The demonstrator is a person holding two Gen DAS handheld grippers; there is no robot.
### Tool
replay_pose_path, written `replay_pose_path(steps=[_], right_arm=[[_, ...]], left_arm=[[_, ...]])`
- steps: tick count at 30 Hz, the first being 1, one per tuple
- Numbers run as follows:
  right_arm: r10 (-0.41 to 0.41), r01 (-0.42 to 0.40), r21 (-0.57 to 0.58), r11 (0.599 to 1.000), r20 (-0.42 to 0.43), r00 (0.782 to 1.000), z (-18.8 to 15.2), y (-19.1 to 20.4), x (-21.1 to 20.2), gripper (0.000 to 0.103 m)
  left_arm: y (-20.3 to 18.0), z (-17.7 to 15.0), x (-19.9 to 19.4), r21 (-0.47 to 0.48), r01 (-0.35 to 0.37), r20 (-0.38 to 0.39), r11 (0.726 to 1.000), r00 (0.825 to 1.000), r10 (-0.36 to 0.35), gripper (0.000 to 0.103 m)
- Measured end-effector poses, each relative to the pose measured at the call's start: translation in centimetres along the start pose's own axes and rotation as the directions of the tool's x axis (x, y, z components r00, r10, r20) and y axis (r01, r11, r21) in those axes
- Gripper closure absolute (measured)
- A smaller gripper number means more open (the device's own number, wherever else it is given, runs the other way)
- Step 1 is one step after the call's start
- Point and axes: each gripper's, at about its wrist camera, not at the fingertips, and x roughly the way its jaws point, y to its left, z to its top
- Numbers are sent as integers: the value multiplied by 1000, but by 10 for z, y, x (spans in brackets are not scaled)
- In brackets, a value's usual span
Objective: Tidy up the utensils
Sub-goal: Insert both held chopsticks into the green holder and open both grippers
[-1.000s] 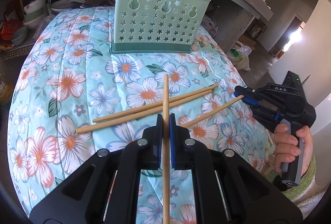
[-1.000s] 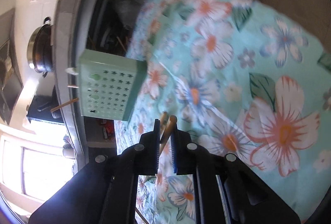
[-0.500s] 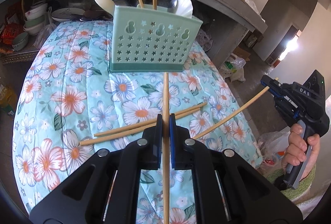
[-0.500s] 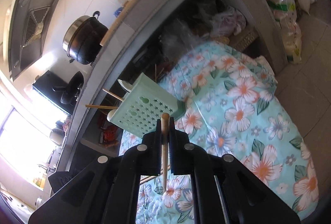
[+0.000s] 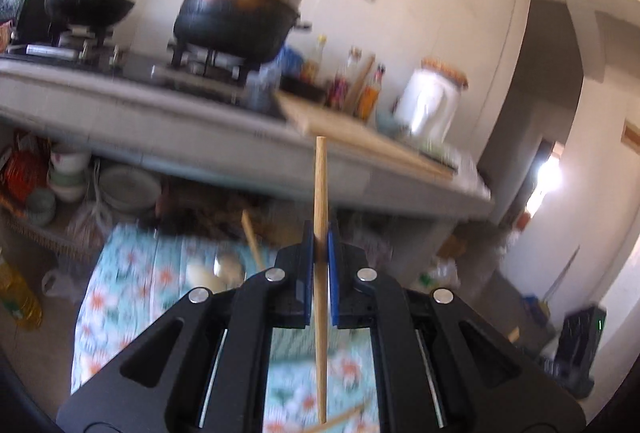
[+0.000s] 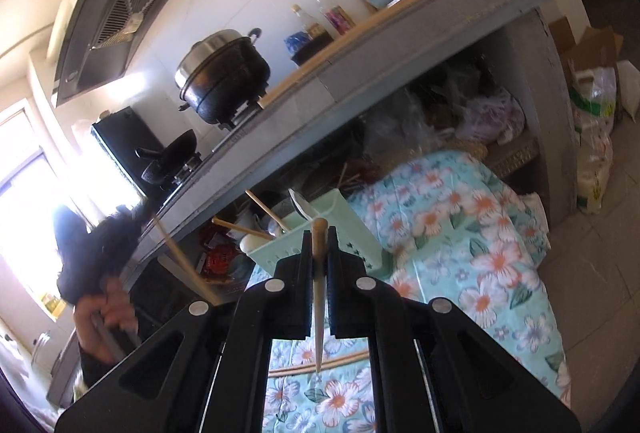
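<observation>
My left gripper (image 5: 319, 237) is shut on a wooden chopstick (image 5: 320, 193) and holds it upright, high above the floral table (image 5: 120, 297). It also shows at the left of the right wrist view (image 6: 100, 253), blurred, with its chopstick (image 6: 180, 261). My right gripper (image 6: 320, 245) is shut on another chopstick (image 6: 319, 297), just in front of the mint-green utensil holder (image 6: 344, 221). The holder contains chopsticks (image 6: 264, 209) and spoons (image 6: 302, 207). Two more chopsticks (image 6: 320, 363) lie on the table below.
A grey counter (image 6: 400, 69) with a black pot (image 6: 224, 81), wok and bottles runs behind the table. Bowls (image 5: 68, 173) and bags sit on the shelf under it. Bags and boxes (image 6: 592, 105) stand on the floor at the right.
My left gripper has lifted and tilted up with its chopstick, so its view now faces the counter. My right gripper has carried its chopstick closer to the holder.
</observation>
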Motion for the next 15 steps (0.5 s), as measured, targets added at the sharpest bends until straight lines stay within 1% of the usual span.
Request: replay_pose_path(steps=[2,4,6,7,8,10,12,13,15], right_arm=[[0,0,-22,1000,14,1000,6,6,0,97],[-1,2,-41,999,24,1000,11,12,2,97],[1,1,-51,999,26,1000,17,16,4,97],[-2,4,-58,998,27,1000,19,18,5,97],[-6,7,-64,998,27,1000,20,20,5,97],[-13,15,-74,997,30,999,22,22,8,97],[-21,23,-78,997,28,999,23,22,11,97],[-22,24,-77,997,25,999,23,21,13,97],[-27,28,-72,997,18,999,24,19,17,97]], left_arm=[[-1,19,19,-4,-9,75,1000,997,9,98],[0,29,36,-9,-35,125,999,991,36,98],[4,36,57,-22,-56,164,998,985,59,98],[7,36,67,-29,-69,171,997,983,73,98],[10,33,77,-35,-79,169,996,982,84,98],[19,29,92,-61,-76,162,995,983,85,98],[24,17,109,-58,-100,146,993,983,107,98],[25,9,116,-51,-114,130,992,984,120,98],[29,-5,125,-56,-111,83,992,990,115,98]])
